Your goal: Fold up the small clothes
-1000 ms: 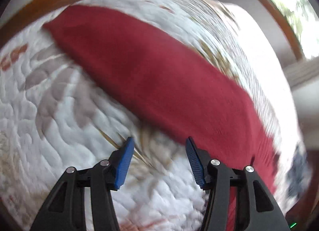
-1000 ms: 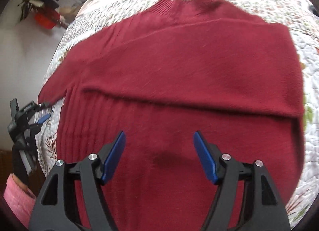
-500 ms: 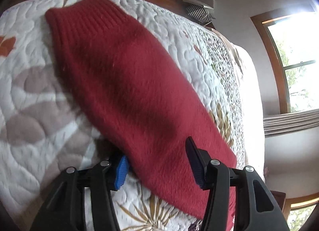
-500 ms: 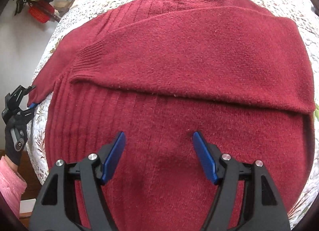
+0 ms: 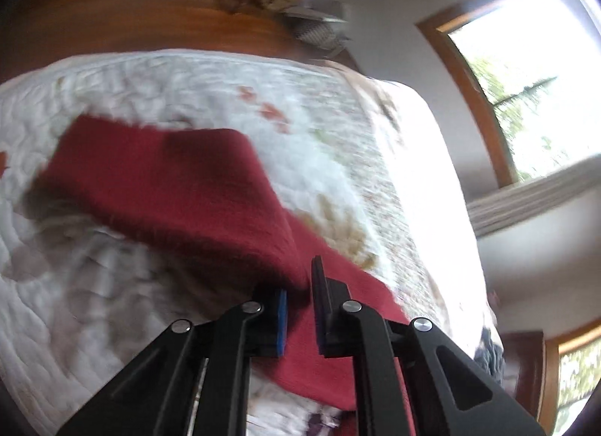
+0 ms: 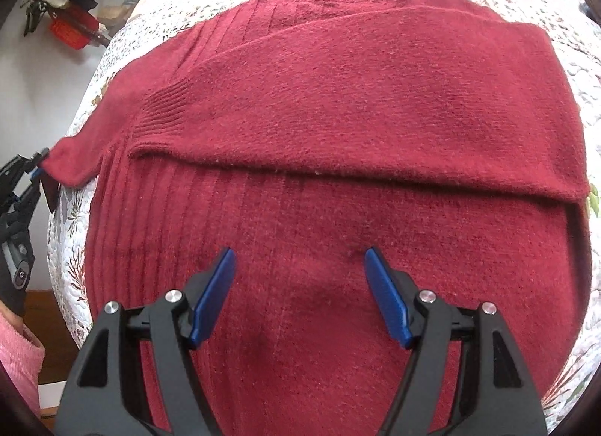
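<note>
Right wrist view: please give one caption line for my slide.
Open right gripper above a red sweater, one sleeve folded across, on a quilt.

Daylight entered through the overexposed window point(image 5: 533, 97); the left wrist view was motion-blurred, the right wrist view sharp, both bowed by fisheye distortion with dark corners.

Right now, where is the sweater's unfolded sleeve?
In the right wrist view, the unfolded sleeve runs off the red sweater toward the left edge of the quilt, where the left claw grips its cuff.
</note>
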Demonstrator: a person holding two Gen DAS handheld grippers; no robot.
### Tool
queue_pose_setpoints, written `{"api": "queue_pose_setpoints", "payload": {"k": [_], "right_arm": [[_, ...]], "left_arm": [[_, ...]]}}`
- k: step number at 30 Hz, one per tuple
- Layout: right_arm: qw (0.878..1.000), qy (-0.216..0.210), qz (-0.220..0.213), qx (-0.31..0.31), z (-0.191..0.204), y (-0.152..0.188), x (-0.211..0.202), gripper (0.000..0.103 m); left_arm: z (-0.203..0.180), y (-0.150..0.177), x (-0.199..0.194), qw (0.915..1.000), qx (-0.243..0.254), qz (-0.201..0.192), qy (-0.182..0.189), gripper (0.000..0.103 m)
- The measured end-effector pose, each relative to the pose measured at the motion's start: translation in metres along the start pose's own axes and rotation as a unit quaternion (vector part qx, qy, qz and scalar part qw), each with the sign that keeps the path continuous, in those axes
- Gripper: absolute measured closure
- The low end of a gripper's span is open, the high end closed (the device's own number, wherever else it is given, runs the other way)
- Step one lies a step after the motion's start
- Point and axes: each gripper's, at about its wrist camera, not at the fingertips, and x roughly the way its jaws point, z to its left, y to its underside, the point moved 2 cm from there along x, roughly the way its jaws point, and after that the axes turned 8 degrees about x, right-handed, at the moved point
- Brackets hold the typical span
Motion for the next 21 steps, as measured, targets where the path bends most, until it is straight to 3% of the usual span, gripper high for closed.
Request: {"api": "queue_pose_setpoints", "payload": {"k": [6,13,21], "right_arm": [[1.000,0.002,-0.011,0.005,-0.010,0.001,-0.012,0.032],[1.000,0.004,-0.018,0.015,-0.030,0.004,-0.022,0.032],[0.999,0.007,-0.018,0.026,-0.051,0.011,-0.030,0.032]], "left_arm": [[-0.071,0.028,0.005,0.9970,0.054,0.019,0.052,0.092],[-0.143,0.078,0.023,0.9857,0.109,0.065,0.111,0.092],[-0.175,0.128,0.057,0.9769,0.135,0.118,0.116,0.092]]}}
